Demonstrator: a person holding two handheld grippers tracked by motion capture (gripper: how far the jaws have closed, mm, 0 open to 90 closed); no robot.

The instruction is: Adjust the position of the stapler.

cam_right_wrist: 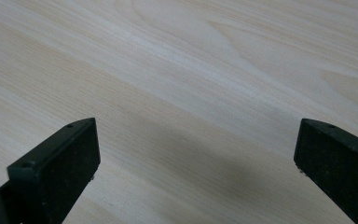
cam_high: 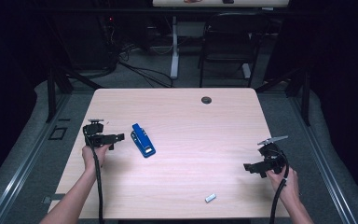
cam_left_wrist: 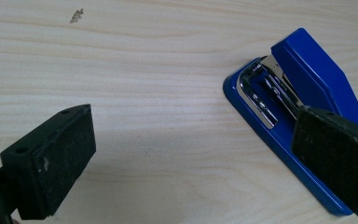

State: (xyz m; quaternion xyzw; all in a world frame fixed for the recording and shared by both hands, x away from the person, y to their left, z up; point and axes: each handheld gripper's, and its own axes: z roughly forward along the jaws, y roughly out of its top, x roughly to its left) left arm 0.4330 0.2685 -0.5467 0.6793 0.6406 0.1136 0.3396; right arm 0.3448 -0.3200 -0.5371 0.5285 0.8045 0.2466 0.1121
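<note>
A blue stapler [cam_high: 143,140] lies on the wooden table [cam_high: 191,130], left of centre, with its metal staple channel exposed. My left gripper [cam_high: 117,138] is held just left of the stapler, jaws open and pointing toward it. In the left gripper view the stapler [cam_left_wrist: 303,88] sits at the right, partly behind the right jaw, and nothing is between the jaws of the left gripper [cam_left_wrist: 193,154]. My right gripper [cam_high: 248,167] hovers near the table's right edge, open and empty. The right gripper view has the right gripper [cam_right_wrist: 196,158] over bare wood. A small white strip of staples [cam_high: 210,198] lies near the front edge.
A round cable hole [cam_high: 206,100] sits near the table's far edge. Beyond the table stand a dark chair [cam_high: 228,42] and a white desk leg [cam_high: 174,51], with cables on the floor. A small chip mark [cam_left_wrist: 77,16] shows on the wood.
</note>
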